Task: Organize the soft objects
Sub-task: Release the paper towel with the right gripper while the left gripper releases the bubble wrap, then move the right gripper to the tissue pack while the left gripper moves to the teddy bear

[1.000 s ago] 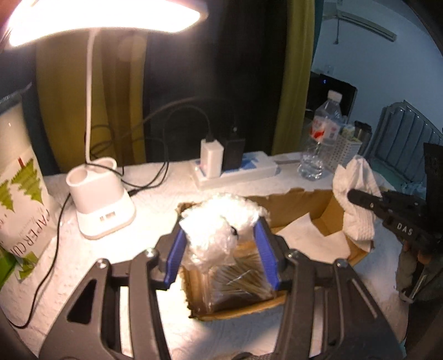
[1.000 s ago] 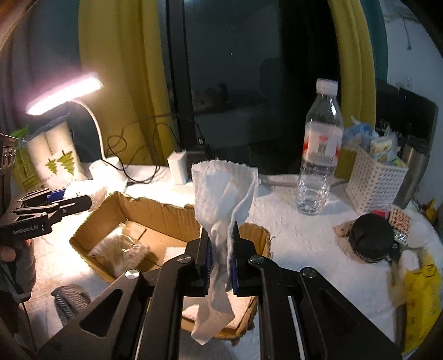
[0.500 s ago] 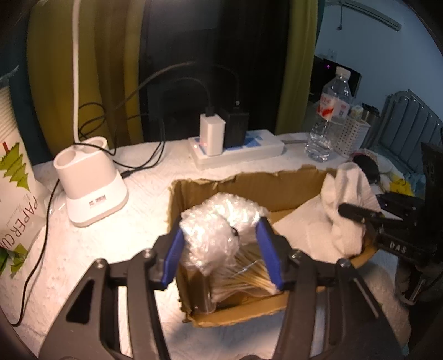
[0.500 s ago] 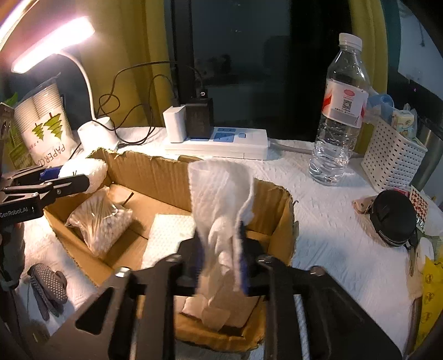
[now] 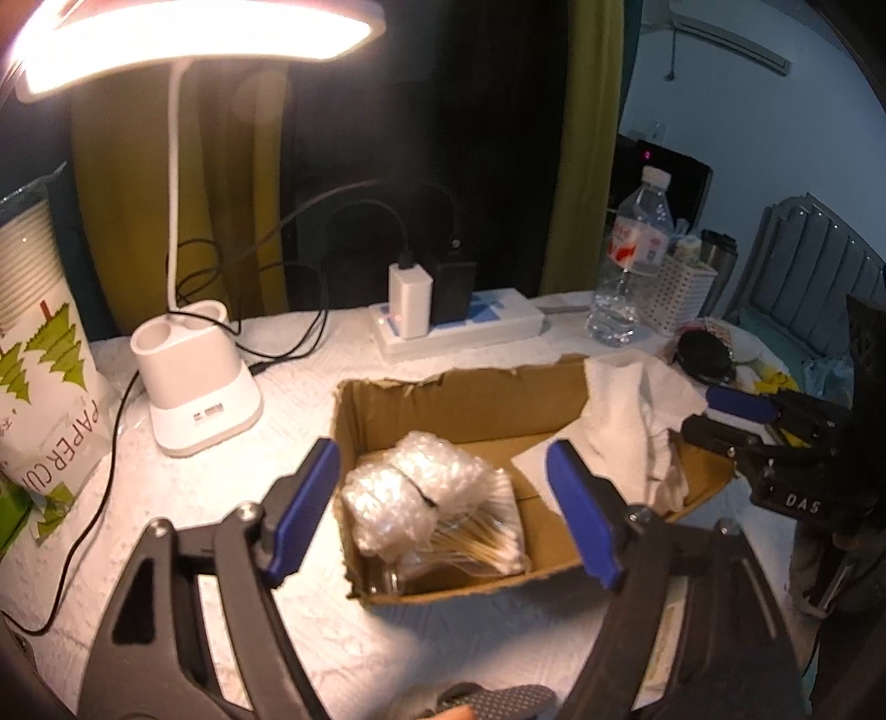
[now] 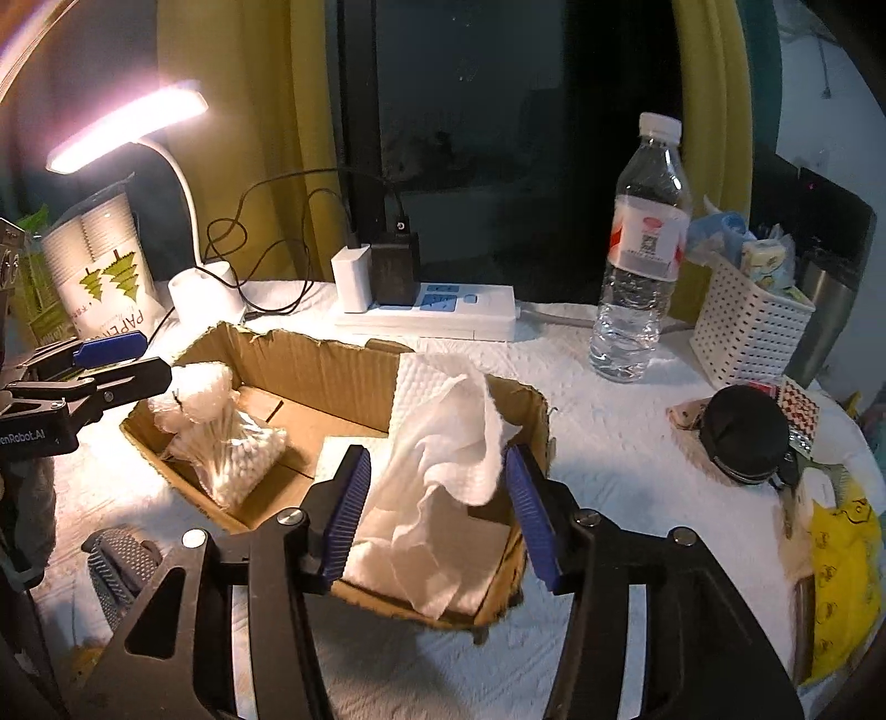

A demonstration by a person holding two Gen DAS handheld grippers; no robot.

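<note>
Two grippers hang over a white-covered table, and both stand spread wide with nothing between the blue pads. The biggest thing on it is the torn cardboard box, sitting in the middle under the glow of the desk lamp. The left gripper is held above the box's near left end, released, with the plastic bag of cotton swabs lying loose inside that end, its knotted top leaning against the wall. The right gripper is let go too, straddling the crumpled white paper towel, which slumps in the other end of the box, partly on a flat folded sheet on the box floor and partly up against the rim. Behind the box lie a white power strip with two chargers plugged in, and to its right a clear water bottle stands upright beside a white perforated basket. A small black round pouch lies near the table's right edge.
</note>
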